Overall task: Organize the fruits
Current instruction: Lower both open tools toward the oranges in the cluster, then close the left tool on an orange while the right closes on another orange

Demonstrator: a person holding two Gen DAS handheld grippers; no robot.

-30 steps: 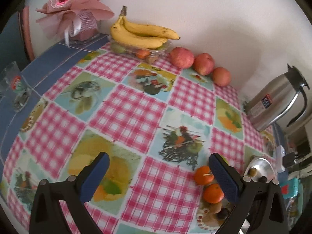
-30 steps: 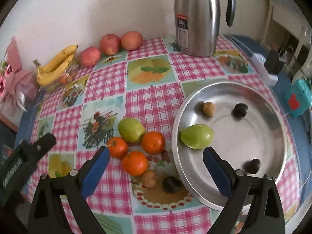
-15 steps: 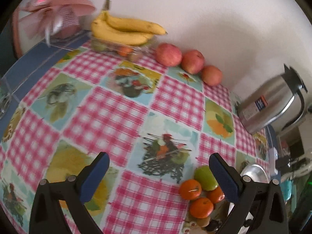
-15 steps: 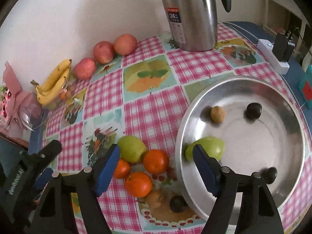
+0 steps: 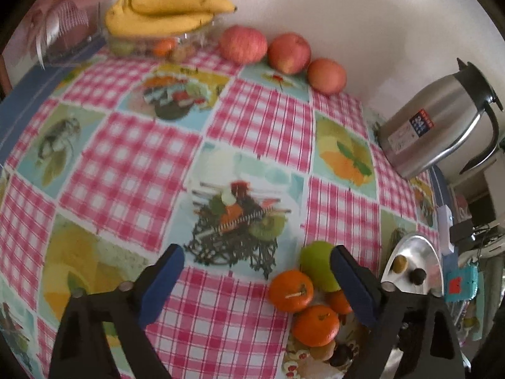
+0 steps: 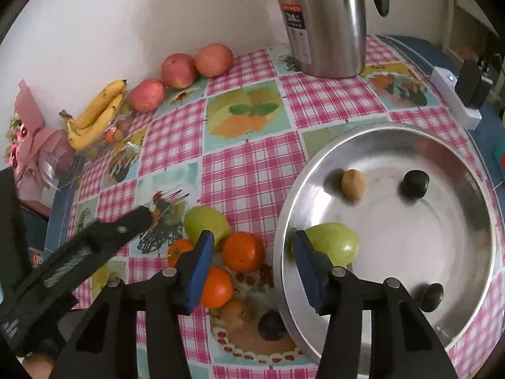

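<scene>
A metal tray [image 6: 473,189] holds a green fruit [image 6: 334,241], a small brown fruit [image 6: 353,183] and two dark ones [image 6: 416,183]. Left of its rim lie another green fruit [image 6: 206,224], three oranges [image 6: 243,251], a brown fruit [image 6: 233,312] and a dark one [image 6: 270,325]. My right gripper [image 6: 254,268] hovers over the oranges and the tray rim. Its jaws are closing and the pads touch nothing. My left gripper [image 5: 257,281] is closing slightly. One orange [image 5: 291,290] and the green fruit [image 5: 317,265] sit by its right finger, untouched.
A steel kettle [image 6: 322,22] stands behind the tray. Bananas [image 5: 167,9] on a clear box and three apples [image 5: 243,44] line the wall. A white power strip [image 6: 454,101] lies at the right edge. The left tool's arm [image 6: 94,243] reaches in beside the oranges.
The left gripper has moved right and down toward the orange cluster. The right gripper's jaws have narrowed a good deal while it edged closer over the oranges and tray rim.
</scene>
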